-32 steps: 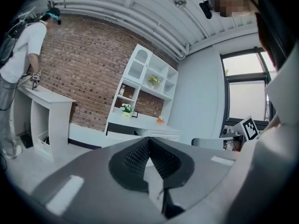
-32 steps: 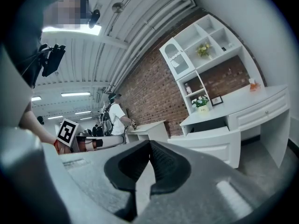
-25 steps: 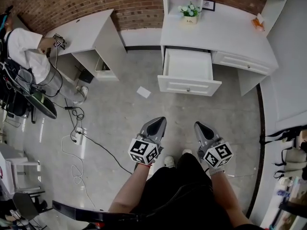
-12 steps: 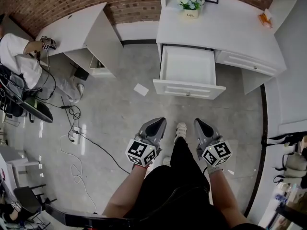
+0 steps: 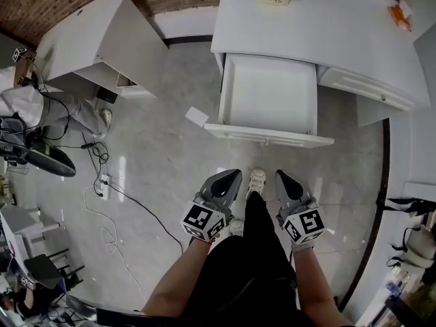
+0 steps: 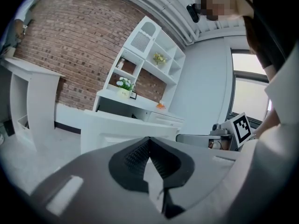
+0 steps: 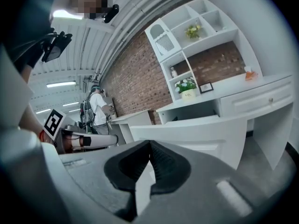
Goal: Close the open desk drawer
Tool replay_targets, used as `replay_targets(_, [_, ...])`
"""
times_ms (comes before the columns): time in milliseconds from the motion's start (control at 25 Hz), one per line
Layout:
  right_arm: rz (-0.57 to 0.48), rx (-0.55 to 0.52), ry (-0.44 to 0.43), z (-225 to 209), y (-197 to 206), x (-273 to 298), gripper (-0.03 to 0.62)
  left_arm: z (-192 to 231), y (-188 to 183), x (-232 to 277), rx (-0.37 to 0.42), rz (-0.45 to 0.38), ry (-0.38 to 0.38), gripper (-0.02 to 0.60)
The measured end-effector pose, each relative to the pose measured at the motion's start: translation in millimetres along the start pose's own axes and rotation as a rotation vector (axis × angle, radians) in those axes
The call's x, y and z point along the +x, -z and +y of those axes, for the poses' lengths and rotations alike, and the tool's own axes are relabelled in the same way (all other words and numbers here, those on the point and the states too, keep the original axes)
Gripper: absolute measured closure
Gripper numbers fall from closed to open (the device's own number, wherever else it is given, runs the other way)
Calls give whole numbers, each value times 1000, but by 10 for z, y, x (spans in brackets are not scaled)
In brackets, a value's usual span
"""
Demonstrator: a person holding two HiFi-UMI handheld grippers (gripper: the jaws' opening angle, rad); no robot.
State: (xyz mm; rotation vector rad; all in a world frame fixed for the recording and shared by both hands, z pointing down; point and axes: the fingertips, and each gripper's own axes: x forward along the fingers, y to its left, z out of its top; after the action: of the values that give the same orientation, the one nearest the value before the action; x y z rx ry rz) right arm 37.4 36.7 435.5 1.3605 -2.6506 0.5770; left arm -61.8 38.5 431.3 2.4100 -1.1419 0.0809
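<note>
The desk drawer (image 5: 269,97) stood pulled far out, its closing not yet begun. The left gripper (image 5: 229,178) and right gripper (image 5: 282,180) hovered near its front, both clenched on nothing.

- An office-like room — a white desk (image 5: 327,26) stands ahead of the left gripper (image 5: 234,174).
- Brick wall (image 5: 41,9) beyond it; white shelves (image 7: 201,27) above.
- Second desk (image 5: 82,36), floor cables (image 5: 102,182) — to the gripper's left.

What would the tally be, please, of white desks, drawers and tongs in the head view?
White desks: 2, the drawer desk and the side desk
Drawers: 2, the open drawer and the closed drawer
Tongs: 2, the left tongs and the right tongs
Total: 6
</note>
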Motion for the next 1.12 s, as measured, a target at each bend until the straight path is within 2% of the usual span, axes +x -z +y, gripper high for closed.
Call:
replay_targets(560, [24,68,93,-590,416,646,594,334,424,904,-31,66,-24,583])
replay_targets(720, [15,79,104,-722,453,747,594,388,500,1069,-23,61,-40,583])
replay_targets(1120, [-22,142,123,-794,406,926,594,542,456,1282,-76,25,-66,583])
